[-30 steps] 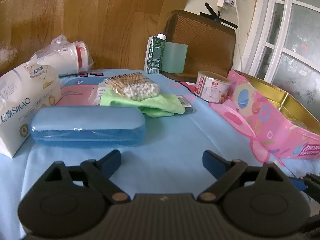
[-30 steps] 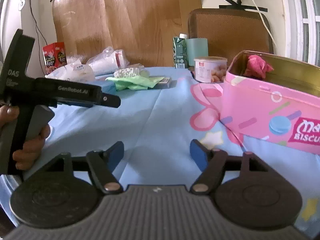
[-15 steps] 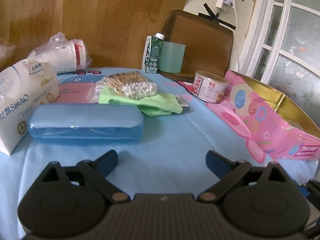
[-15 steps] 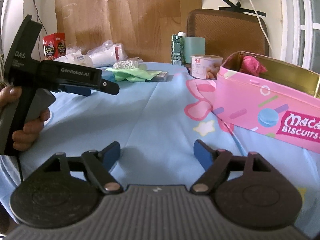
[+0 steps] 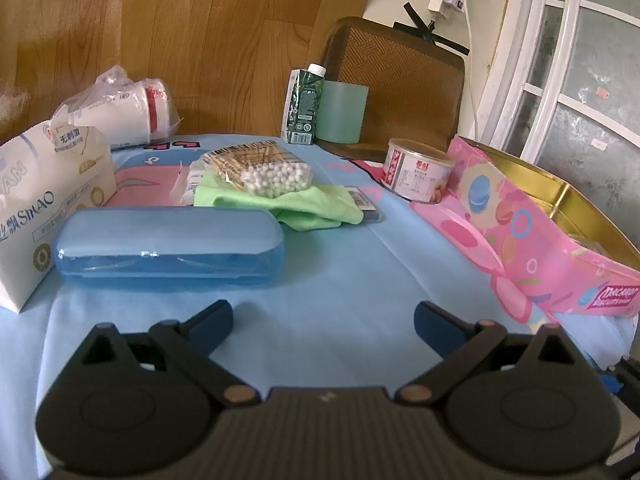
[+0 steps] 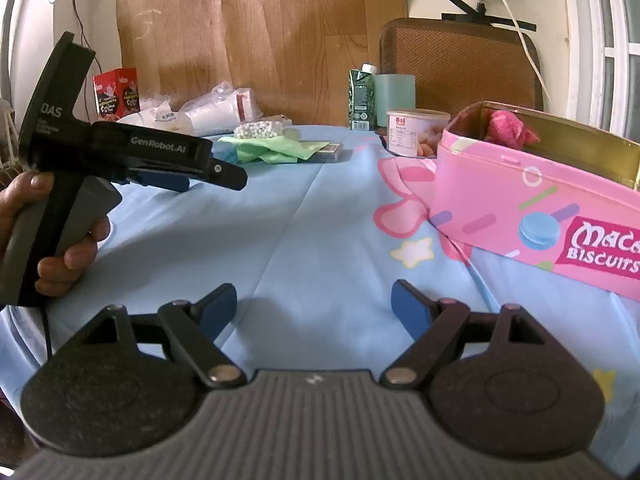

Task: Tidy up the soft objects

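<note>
A green cloth [image 5: 296,204] lies crumpled on the blue tablecloth [image 5: 340,288], partly under a bag of cotton swabs [image 5: 260,168]; the cloth also shows in the right wrist view [image 6: 272,150]. A pink biscuit tin [image 6: 532,204] stands open at the right with a pink fluffy object [image 6: 508,128] inside; the tin also shows in the left wrist view [image 5: 528,224]. My left gripper [image 5: 323,320] is open and empty, short of the blue case. My right gripper [image 6: 314,306] is open and empty above bare cloth, left of the tin.
A blue plastic case [image 5: 168,248] lies ahead of the left gripper. A tissue pack [image 5: 44,204], bagged paper cups [image 5: 120,116], a drink carton [image 5: 304,108], a green cup [image 5: 344,112] and a small can [image 5: 416,176] stand around. A chair back [image 5: 400,80] is behind the table.
Both grippers have pulled back and risen slightly, so the objects look a little farther. Both stay open and empty.
</note>
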`<action>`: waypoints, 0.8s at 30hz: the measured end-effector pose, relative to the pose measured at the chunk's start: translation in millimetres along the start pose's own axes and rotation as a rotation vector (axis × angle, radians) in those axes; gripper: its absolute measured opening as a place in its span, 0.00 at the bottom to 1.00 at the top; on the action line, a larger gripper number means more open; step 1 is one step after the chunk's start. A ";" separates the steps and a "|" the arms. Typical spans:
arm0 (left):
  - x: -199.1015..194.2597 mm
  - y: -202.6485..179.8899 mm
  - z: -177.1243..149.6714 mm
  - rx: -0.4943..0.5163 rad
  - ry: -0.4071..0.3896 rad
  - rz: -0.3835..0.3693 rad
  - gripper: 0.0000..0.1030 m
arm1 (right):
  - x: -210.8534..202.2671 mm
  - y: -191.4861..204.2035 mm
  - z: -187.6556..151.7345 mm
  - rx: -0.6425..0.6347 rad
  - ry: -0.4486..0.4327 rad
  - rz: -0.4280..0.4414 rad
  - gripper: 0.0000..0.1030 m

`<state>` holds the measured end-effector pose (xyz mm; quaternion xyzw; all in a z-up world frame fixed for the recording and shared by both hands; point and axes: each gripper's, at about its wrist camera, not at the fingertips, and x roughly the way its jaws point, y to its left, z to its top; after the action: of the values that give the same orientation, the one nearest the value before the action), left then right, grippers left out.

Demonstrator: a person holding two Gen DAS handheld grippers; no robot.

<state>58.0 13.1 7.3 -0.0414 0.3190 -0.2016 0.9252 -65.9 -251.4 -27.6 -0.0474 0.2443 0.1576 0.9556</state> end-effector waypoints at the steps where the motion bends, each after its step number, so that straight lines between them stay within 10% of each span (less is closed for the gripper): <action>1: 0.1 0.0 0.1 0.000 0.000 0.000 0.98 | -0.1 0.2 0.0 0.001 0.000 0.000 0.84; 17: -0.8 1.8 -0.1 -0.007 -0.009 -0.007 0.98 | -0.8 1.2 -0.4 0.005 -0.007 -0.005 0.83; 24: -22.8 4.7 -6.4 -0.026 -0.136 -0.010 0.90 | -4.1 -6.2 8.6 0.054 -0.027 0.021 0.56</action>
<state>39.4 26.8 14.3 -0.0686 0.2578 -0.1986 0.9431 -63.4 -257.0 -18.1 -0.0170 0.2362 0.1616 0.9580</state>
